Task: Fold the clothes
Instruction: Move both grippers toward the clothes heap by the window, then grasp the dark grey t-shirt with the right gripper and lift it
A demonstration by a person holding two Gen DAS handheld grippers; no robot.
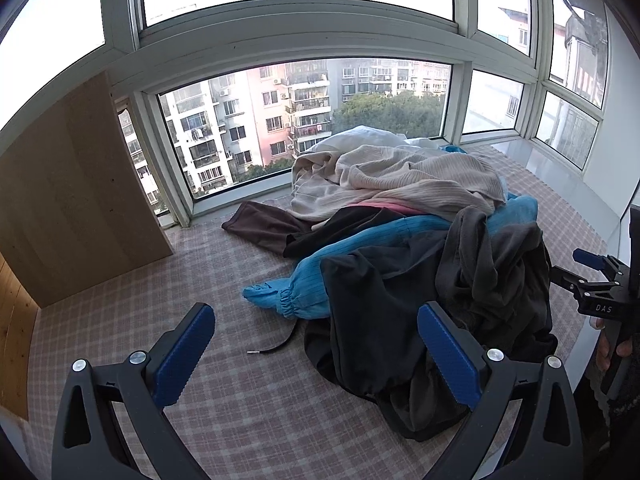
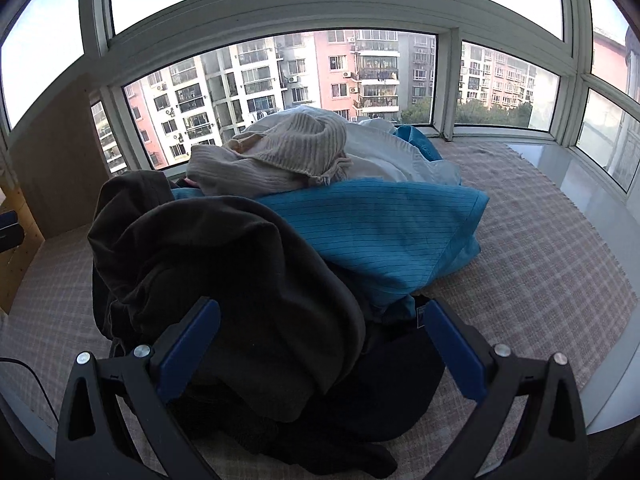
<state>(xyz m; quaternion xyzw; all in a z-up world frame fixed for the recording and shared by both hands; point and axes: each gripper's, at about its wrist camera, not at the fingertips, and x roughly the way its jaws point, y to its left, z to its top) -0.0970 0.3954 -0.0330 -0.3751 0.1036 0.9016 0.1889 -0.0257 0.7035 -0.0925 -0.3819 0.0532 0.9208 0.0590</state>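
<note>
A heap of unfolded clothes lies on a checked cloth (image 1: 168, 300). Dark grey and black garments (image 1: 460, 292) are nearest, a blue ribbed garment (image 1: 304, 284) sits under them, and a beige knit (image 1: 400, 180) tops the pile by the window. My left gripper (image 1: 316, 344) is open just in front of the pile's left edge, holding nothing. My right gripper (image 2: 322, 340) is open too, its jaws standing either side of the dark grey garment (image 2: 224, 264) without closing on it. The blue garment (image 2: 380, 224) and the beige knit (image 2: 288, 152) lie beyond. The right gripper (image 1: 596, 276) shows at the left view's right edge.
A wooden cabinet (image 1: 76, 196) stands at the left against the window frame (image 1: 280, 36). A thin black cord (image 1: 276, 346) lies on the cloth near the blue cuff. A white ledge (image 2: 592, 200) runs along the right. A hand (image 1: 612, 352) grips the right tool's handle.
</note>
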